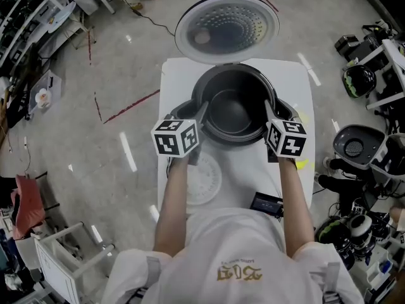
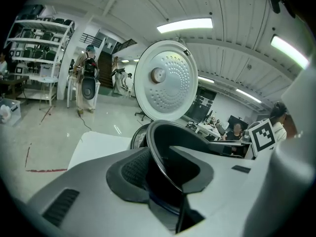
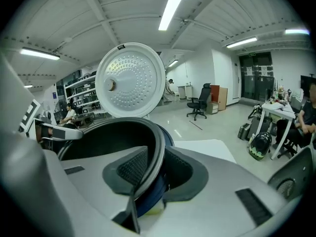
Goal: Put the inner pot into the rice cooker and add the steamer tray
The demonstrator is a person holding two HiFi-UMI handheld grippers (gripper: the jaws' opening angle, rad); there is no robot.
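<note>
Two grippers sit at opposite sides of the inner pot (image 1: 235, 109), which is inside the opening of the rice cooker (image 1: 215, 75). Cannot tell whether it is fully seated.

Left gripper (image 1: 195, 113): at the pot's left rim. In the left gripper view the thin rim runs between the jaws. It lies against the outer pad (image 2: 132, 168), while the inner pad stands off from it, so the jaws are parted and not clamping.

Right gripper (image 1: 273, 111): at the pot's right rim. In the right gripper view the rim passes between the jaws close to the inner pad (image 3: 132, 168). A gap on the outer side shows the cooker's dark blue body, so these jaws are also apart with no squeeze on the rim.

Lid (image 1: 226, 27): swung up at the far side, perforated inner face showing.

Steamer tray (image 1: 205, 181): flat on the white table (image 1: 183, 75), near side of the cooker, between the person's forearms, apart from both grippers.

Dark flat device (image 1: 266, 203): on the table's near right.
</note>
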